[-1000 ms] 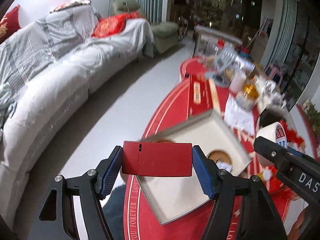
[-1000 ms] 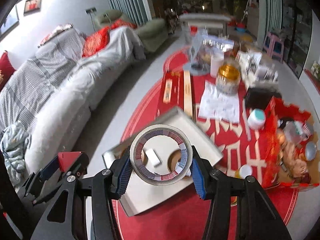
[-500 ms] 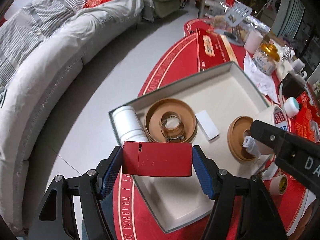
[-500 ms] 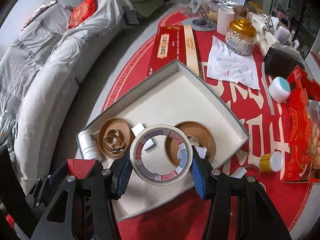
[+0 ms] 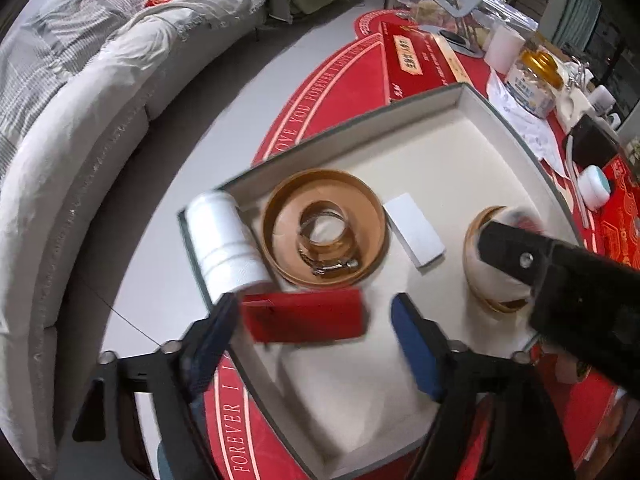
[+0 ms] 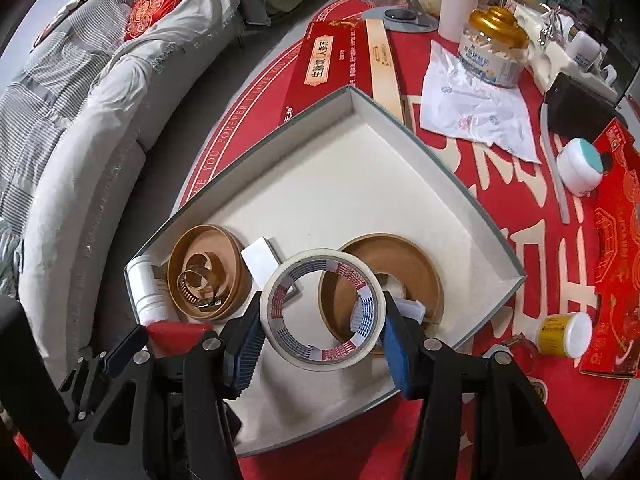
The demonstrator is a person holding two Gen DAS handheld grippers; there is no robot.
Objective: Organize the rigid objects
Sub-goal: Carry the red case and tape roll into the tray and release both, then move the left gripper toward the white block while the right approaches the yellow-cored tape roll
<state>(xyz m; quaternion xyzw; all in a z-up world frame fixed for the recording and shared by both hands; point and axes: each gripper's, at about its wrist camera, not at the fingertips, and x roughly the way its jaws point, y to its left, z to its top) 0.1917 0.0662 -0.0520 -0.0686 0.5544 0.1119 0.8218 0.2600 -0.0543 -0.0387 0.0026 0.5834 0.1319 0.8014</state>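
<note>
A shallow cream box tray (image 5: 472,152) (image 6: 360,152) lies on the red table. My left gripper (image 5: 316,332) is open; the red flat box (image 5: 304,314) sits blurred between its fingers, touching the left pad, with a gap to the right pad. It shows in the right wrist view (image 6: 176,330) too. My right gripper (image 6: 322,328) is shut on a roll of white tape (image 6: 322,312), held above the tray by a brown lid (image 6: 384,276). The tray also holds a brown lid with a hose clamp (image 5: 326,228), a white card (image 5: 414,230) and a white spool (image 5: 222,240).
On the red table beyond the tray lie a long red box (image 6: 332,64), a gold-capped jar (image 6: 494,46), a crumpled paper (image 6: 476,108), a small teal-topped tub (image 6: 580,164) and a yellow bottle (image 6: 564,334). A grey sofa (image 5: 80,100) stands to the left across bare floor.
Both grippers have moved lower over the tray. My left gripper's jaws have spread, and the red box is no longer clamped between both pads. The right gripper still holds the tape.
</note>
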